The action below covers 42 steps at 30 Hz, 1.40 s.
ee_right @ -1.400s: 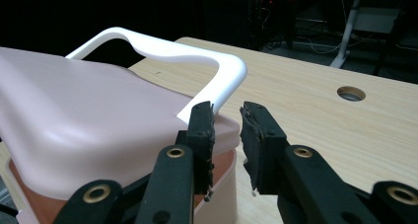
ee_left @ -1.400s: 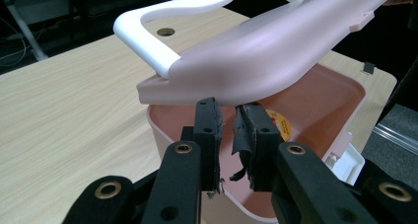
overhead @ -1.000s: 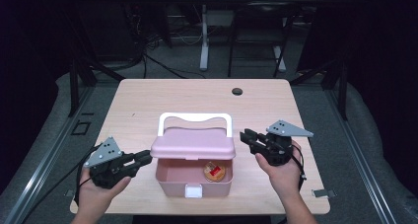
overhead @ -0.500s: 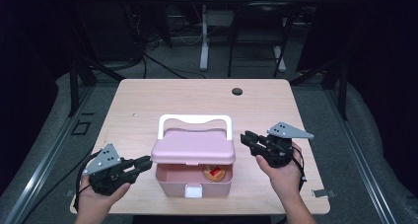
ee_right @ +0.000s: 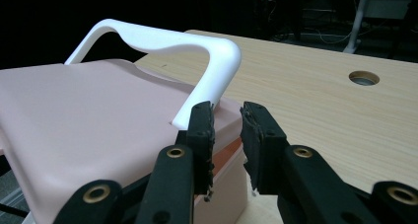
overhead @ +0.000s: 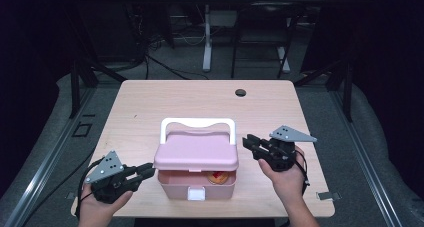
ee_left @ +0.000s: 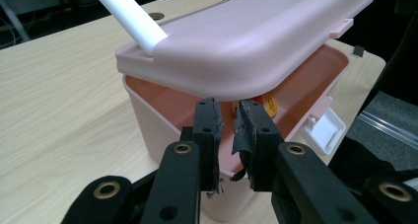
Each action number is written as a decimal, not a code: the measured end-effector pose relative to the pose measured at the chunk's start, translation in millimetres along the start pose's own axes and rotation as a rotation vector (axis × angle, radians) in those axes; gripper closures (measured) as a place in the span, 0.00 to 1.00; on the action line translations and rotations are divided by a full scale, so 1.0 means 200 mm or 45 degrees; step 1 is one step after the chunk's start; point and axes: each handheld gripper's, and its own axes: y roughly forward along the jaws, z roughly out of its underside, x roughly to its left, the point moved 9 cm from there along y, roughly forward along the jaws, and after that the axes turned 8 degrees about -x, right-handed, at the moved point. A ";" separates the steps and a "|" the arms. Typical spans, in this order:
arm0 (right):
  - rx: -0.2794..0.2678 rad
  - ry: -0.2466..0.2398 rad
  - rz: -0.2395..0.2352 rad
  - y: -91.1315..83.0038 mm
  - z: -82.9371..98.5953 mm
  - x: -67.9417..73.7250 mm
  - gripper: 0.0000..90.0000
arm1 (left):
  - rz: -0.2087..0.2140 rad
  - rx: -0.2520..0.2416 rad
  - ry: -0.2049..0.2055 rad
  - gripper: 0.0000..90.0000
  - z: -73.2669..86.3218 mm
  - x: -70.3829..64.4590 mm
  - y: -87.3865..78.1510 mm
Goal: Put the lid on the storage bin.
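High view: pink box [overhead: 196, 162] near the table's [overhead: 150, 102] front edge, lid [overhead: 196, 149] partly raised, white handle [overhead: 197, 123] up. Left gripper [overhead: 142, 172] just left of the box, right gripper [overhead: 250, 143] just right.

Left gripper view: jaws slightly parted, empty, at the box's rim under the lid [ee_left: 256, 41]; orange item [ee_left: 268, 103] inside.

Right gripper view: narrow gap, nothing held, beside the handle [ee_right: 207, 61].

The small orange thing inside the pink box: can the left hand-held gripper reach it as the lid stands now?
Probably yes. The lid is half raised, leaving a gap at the front, and the left hand-held gripper already points through it toward the orange thing, though the gap looks narrow.
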 end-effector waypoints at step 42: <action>0.015 0.018 0.009 0.01 0.04 -0.01 0.82 | 0.026 0.040 -0.066 0.91 0.11 -0.02 0.02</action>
